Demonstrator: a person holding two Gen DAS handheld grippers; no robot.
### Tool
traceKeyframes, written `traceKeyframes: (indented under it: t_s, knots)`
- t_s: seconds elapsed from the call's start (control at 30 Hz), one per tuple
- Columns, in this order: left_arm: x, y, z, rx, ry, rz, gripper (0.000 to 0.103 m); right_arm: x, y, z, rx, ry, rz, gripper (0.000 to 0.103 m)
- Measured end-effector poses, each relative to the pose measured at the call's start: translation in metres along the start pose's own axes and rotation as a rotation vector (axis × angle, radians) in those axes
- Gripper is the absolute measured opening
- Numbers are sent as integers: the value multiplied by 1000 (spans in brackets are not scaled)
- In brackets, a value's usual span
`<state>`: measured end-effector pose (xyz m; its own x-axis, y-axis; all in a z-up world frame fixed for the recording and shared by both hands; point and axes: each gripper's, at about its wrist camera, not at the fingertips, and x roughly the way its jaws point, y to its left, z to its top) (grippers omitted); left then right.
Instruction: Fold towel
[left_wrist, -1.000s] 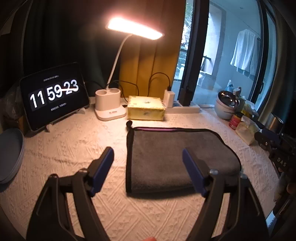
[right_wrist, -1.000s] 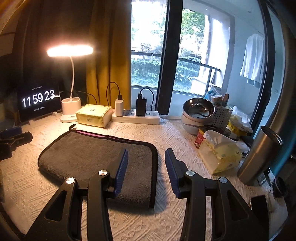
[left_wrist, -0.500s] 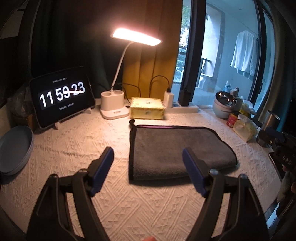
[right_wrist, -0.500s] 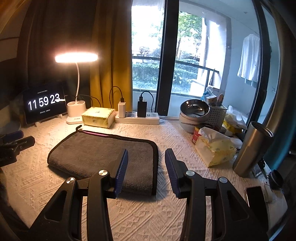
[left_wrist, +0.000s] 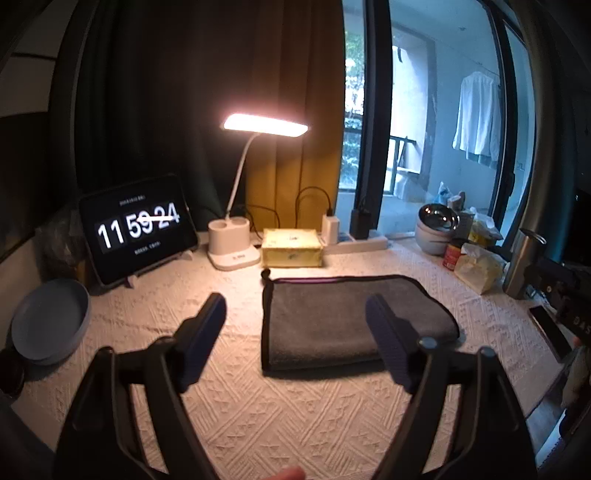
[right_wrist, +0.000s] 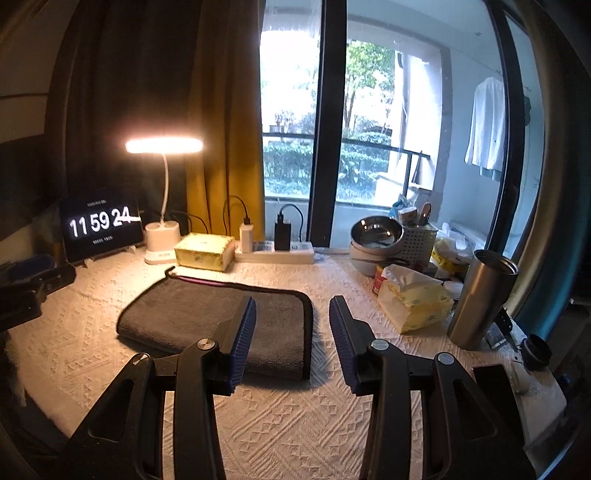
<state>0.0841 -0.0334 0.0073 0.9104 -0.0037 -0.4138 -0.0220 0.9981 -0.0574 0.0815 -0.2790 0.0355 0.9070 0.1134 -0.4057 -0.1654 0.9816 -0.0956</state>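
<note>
Left fingers: you are holding the left gripper with its fingers spread wide and gripping nothing; they are hanging above the surface, clear of the cloth.
Right fingers: the right gripper is also carrying nothing, its fingers parted more narrowly and sitting over the towel's near right corner — I cannot tell whether they are touching it.
Towel: the grey towel is lying flat in the middle of the surface, apparently already doubled, with a rounded fold on one short side and the black-bound edges on the other.
Step in hand: you seem to be either lining up another fold or finishing — that is a judgement, since nothing is being gripped.
Doing it well: if you are folding again, pinch both layers at the two corners of one short side, lift only enough to clear the cloth, and carry them across level so the bound edges are meeting squarely.
Nearby: the yellow box and lamp base are standing just beyond the far edge; the tissue pack and steel tumbler are crowding the right — keep your swing low and short.
</note>
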Motion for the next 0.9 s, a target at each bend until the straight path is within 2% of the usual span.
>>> traceKeyframes:
  t_s: [0.03,0.1,0.17,0.53,0.7,0.9]
  knots:
    - [-2,-1,0,1,-10,-2,95,-4,0,0,0,-11,3,44]
    - [-7,-1,1,-2,-27,-5,98,-11,1,-1,-2,-33,5,46]
    - [-10,-2,2,-6,-40,-5,99,-19,3,-2,-4,-62,8,57]
    - [-32,2,9,-36,-148,9,99,-37,0,3,6,-130,-9,58]
    - [-39,1,8,-32,-170,37,99,-44,-1,4,14,-156,-16,58]
    - [-39,0,7,-25,-169,36,99,-45,-1,4,16,-154,-14,58]
